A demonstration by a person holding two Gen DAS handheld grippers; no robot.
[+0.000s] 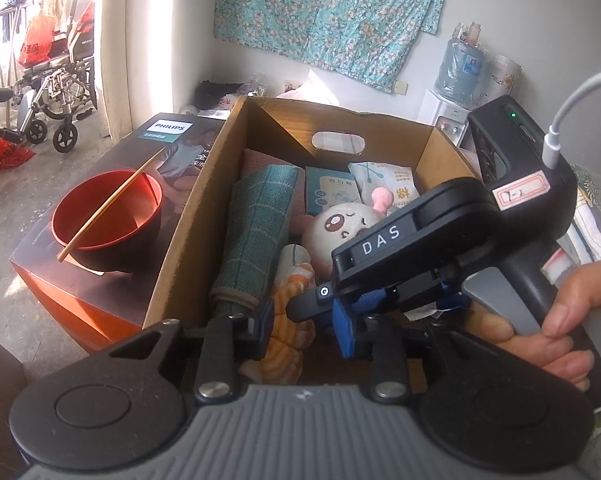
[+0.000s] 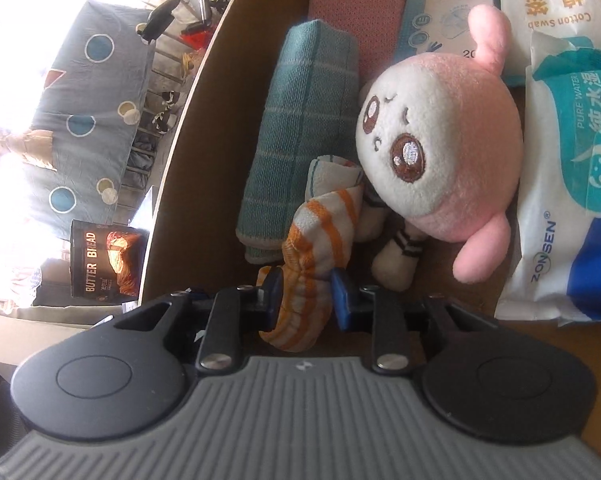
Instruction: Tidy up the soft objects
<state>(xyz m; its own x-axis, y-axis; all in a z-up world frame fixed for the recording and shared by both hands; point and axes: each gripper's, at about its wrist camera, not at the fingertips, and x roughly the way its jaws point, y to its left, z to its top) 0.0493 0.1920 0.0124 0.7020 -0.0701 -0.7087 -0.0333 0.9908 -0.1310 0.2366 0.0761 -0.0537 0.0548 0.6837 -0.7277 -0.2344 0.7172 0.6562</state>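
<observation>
An open cardboard box (image 1: 196, 216) holds the soft things. Along its left side lies a rolled teal towel (image 1: 256, 232) (image 2: 300, 120) on a pink cloth (image 2: 364, 8). Beside it is a pink-and-white plush toy (image 1: 340, 228) (image 2: 440, 140). An orange-striped sock (image 2: 320, 232) (image 1: 288, 340) drapes at the box's near end. My right gripper (image 2: 308, 296) is shut on the sock's lower part. My left gripper (image 1: 305, 326) is open, with the sock against its left pad and a gap at the right one. A hand (image 1: 572, 312) holds the right tool's black housing (image 1: 412, 232) just ahead.
A wet-wipes pack (image 2: 572, 184), a cotton swab pack (image 2: 552, 4) and a blue plaster box (image 2: 448, 12) fill the box's right and far side. Left of the box, a red bowl (image 1: 104, 220) with a chopstick (image 1: 112, 208) stands on a Philips carton (image 1: 100, 300).
</observation>
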